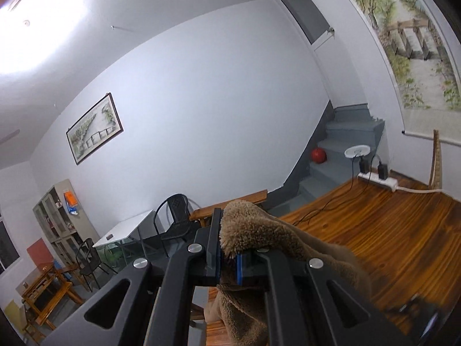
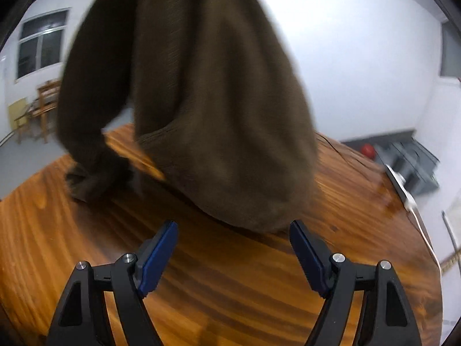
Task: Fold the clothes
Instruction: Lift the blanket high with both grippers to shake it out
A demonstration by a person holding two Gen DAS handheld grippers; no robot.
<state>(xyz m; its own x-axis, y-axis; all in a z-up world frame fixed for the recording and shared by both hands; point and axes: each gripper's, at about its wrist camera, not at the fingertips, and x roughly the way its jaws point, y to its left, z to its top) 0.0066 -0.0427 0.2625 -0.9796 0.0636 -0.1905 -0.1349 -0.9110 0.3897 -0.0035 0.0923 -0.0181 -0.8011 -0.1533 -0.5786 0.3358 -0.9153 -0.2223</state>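
We find the brown garment (image 2: 219, 109) motion-blurred and cut off by the top edge in the right wrist view. In the left wrist view its fleece (image 1: 259, 230) hides one finger of the left gripper (image 1: 229, 248); the table's (image 1: 374, 230) near corner is blurred.

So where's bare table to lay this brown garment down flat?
Bare wood lies between the open right tool and the hanging brown garment, running on toward the near table edge. Crowded spots: the sleeve heaped at far left, and the power strip with its cable along the right edge.
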